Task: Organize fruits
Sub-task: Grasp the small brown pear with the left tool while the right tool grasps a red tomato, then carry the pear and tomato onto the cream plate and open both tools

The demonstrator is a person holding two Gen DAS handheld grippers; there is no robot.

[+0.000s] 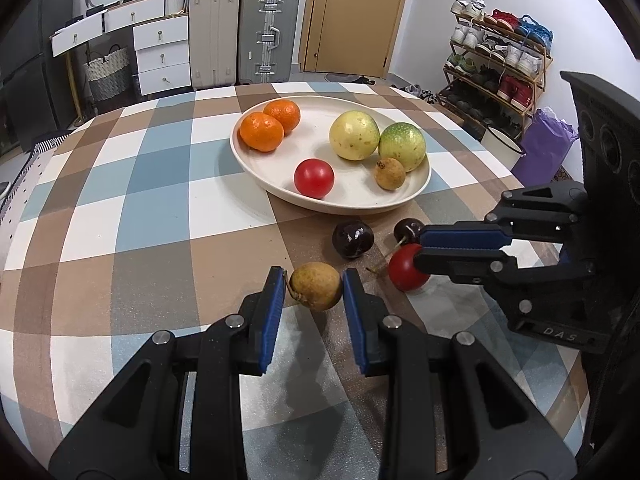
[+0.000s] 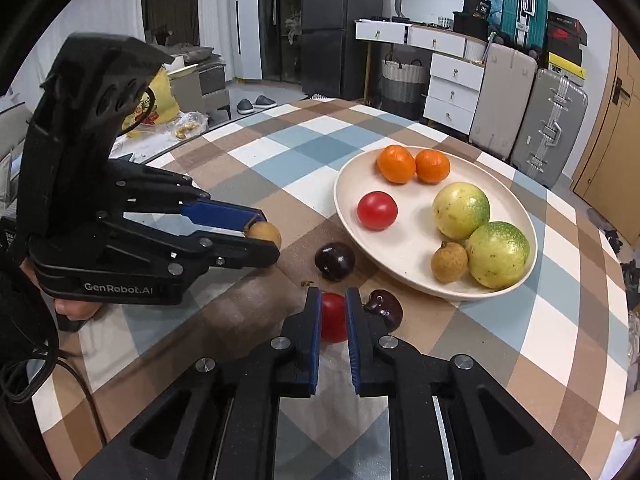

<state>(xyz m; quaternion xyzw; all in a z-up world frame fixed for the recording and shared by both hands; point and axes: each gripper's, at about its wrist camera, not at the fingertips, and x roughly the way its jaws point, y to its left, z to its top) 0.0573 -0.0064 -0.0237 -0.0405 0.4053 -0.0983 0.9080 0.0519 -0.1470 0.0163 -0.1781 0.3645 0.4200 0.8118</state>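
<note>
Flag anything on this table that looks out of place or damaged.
Nothing looks damaged or spilled. Four fruits sit off the plate: two dark cherries loose on the cloth, a longan in the left claw, a red tomato in the right claw.

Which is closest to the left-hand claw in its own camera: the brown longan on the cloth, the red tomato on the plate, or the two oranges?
1. Brown longan, between the left gripper fingers.
2. Red tomato, plate's near side.
3. Oranges, plate's far left.
</note>
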